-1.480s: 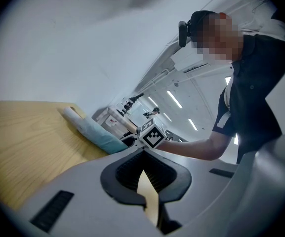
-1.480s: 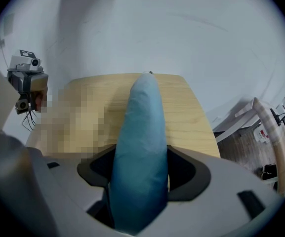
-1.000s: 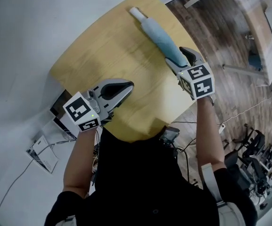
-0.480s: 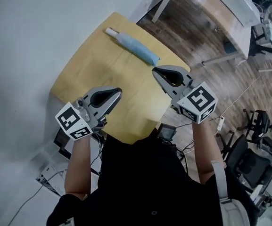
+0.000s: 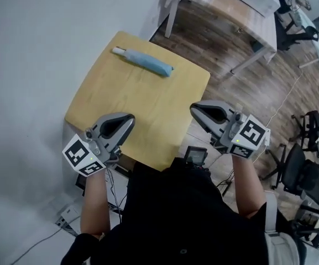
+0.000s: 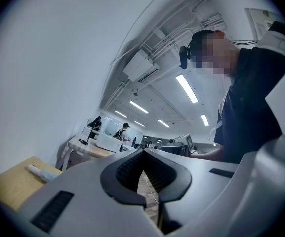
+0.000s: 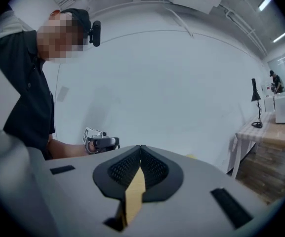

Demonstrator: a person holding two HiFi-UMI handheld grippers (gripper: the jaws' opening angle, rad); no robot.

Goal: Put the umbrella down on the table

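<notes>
A folded light-blue umbrella (image 5: 144, 63) lies flat near the far edge of a small wooden table (image 5: 148, 109), its white end toward the white wall (image 5: 37, 48). Nothing touches it. A person in a black top (image 5: 181, 214) stands at the table's near edge with a hand-held gripper in each hand, both well apart from the umbrella. The left hand-held gripper (image 5: 129, 118) hovers over the near left part of the table, its jaws pressed together tip to tip with nothing between them. The right hand-held gripper (image 5: 195, 110) shows at the table's right edge, above the wood floor (image 5: 247, 87); its jaws also meet at the tips and are empty. Beyond stand a second table (image 5: 231, 7) and office chairs (image 5: 308, 175). The right gripper view looks across at the left hand-held gripper against the wall.
</notes>
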